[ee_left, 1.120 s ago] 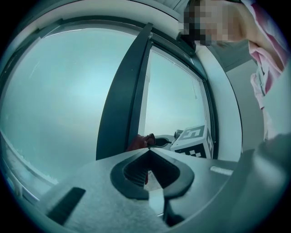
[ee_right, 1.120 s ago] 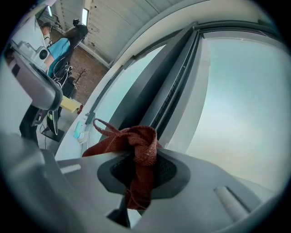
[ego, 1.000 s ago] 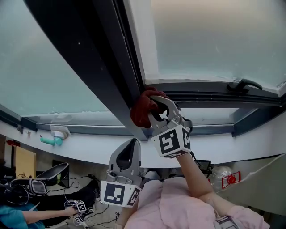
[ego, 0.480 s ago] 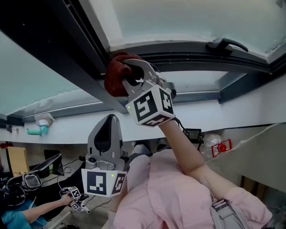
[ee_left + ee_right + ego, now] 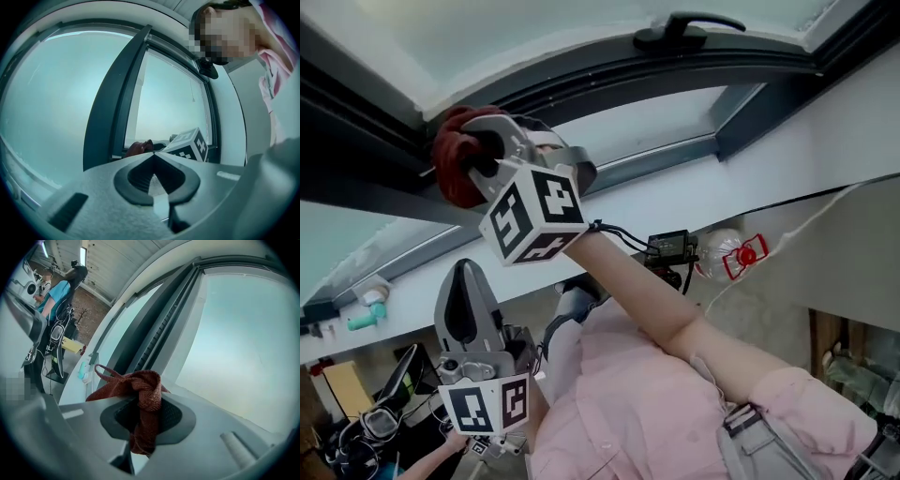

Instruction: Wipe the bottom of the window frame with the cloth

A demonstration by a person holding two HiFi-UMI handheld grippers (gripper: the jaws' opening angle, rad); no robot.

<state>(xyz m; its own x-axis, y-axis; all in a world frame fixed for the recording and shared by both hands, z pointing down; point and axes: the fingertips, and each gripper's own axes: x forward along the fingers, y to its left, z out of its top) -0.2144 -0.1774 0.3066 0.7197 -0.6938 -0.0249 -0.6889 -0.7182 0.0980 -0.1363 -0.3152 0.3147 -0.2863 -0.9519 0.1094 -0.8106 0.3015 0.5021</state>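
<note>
- Evidently the cloth [image 5: 450, 173], a rust-red knitted wad, is pinched in the right gripper [image 5: 481, 150]. The jaws are clamped on its middle, and folds and a loose loop spill past the tips.
- It sits against the dark window frame [image 5: 581, 80], at the left end of the bottom rail, close to where a thick upright bar meets it. It looks to be touching the frame, though the contact itself is hidden behind the wad.
- By my reading the wiping step is under way, near one end of the rail, with most of the rail's length unwiped.
- The next move likely calls for dragging the wad along the rail towards the window handle [image 5: 689, 23], pressing steadily so the cloth does not pull out of the grip.
- The left gripper [image 5: 467, 272] hangs low near the person's chest, well apart from the frame. Its jaws are pressed together on nothing.
- The rail is narrow and ridged with grooves, so the cloth may skip over them.
- Below runs a white sill [image 5: 750, 150], with a small teal object [image 5: 361, 321] at its far left.
- In the room beyond, a second person in a teal top [image 5: 51, 291] sits among cables and equipment.
</note>
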